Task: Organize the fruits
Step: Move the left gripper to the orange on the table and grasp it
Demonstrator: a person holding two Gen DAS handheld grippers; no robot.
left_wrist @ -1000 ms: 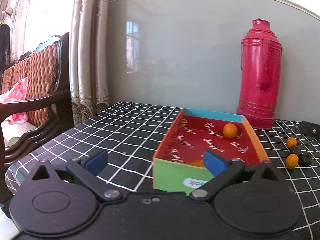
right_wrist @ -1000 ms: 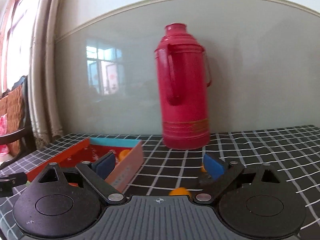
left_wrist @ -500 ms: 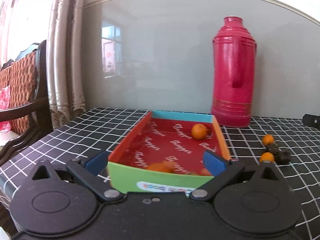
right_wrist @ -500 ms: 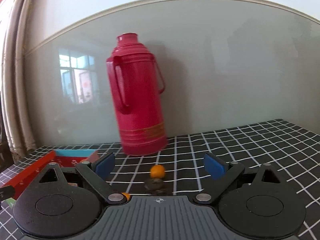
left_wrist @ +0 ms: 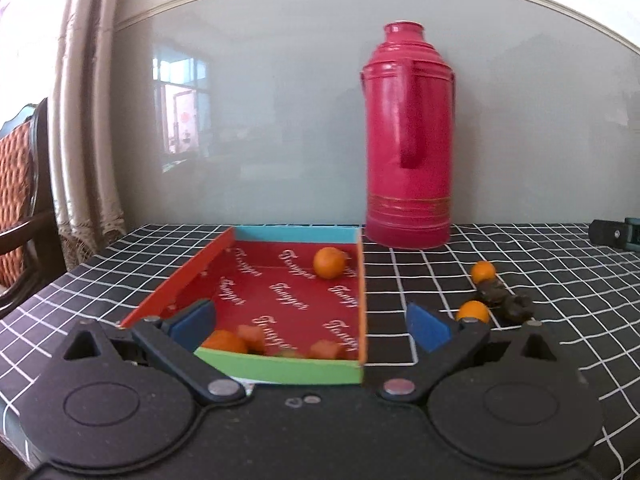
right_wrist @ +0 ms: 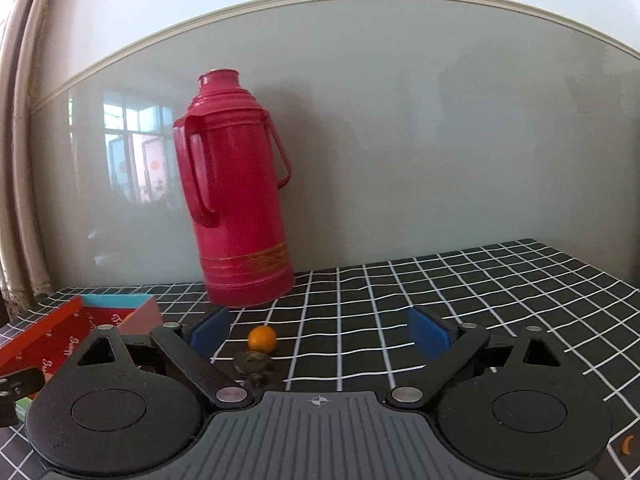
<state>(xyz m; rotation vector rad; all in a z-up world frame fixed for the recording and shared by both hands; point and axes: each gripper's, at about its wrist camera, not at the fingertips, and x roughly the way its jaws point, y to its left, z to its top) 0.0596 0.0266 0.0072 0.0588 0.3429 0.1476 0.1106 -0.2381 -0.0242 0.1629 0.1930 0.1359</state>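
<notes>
A shallow box (left_wrist: 240,264) with a red inside, green front wall and blue back wall lies on the checked tablecloth. It holds one small orange (left_wrist: 329,263) at the back and several orange and red fruit pieces (left_wrist: 256,338) at the front. Two small oranges (left_wrist: 482,272) (left_wrist: 473,312) and dark wrinkled fruits (left_wrist: 506,300) lie on the cloth right of it. My left gripper (left_wrist: 310,322) is open and empty, just before the box's front wall. My right gripper (right_wrist: 318,330) is open and empty, with an orange (right_wrist: 262,339) and dark fruits (right_wrist: 252,360) between its fingers' reach. The box (right_wrist: 60,332) shows at left there.
A tall red thermos (left_wrist: 408,140) stands behind the box by the grey wall; it also shows in the right wrist view (right_wrist: 236,196). A dark gadget (left_wrist: 612,233) lies at far right. A wooden chair (left_wrist: 20,208) and curtains (left_wrist: 84,120) are beyond the table's left edge.
Both grippers have swung to the right. The left one now faces the box squarely and sits closer. The right one now has the loose orange and dark fruits ahead of it.
</notes>
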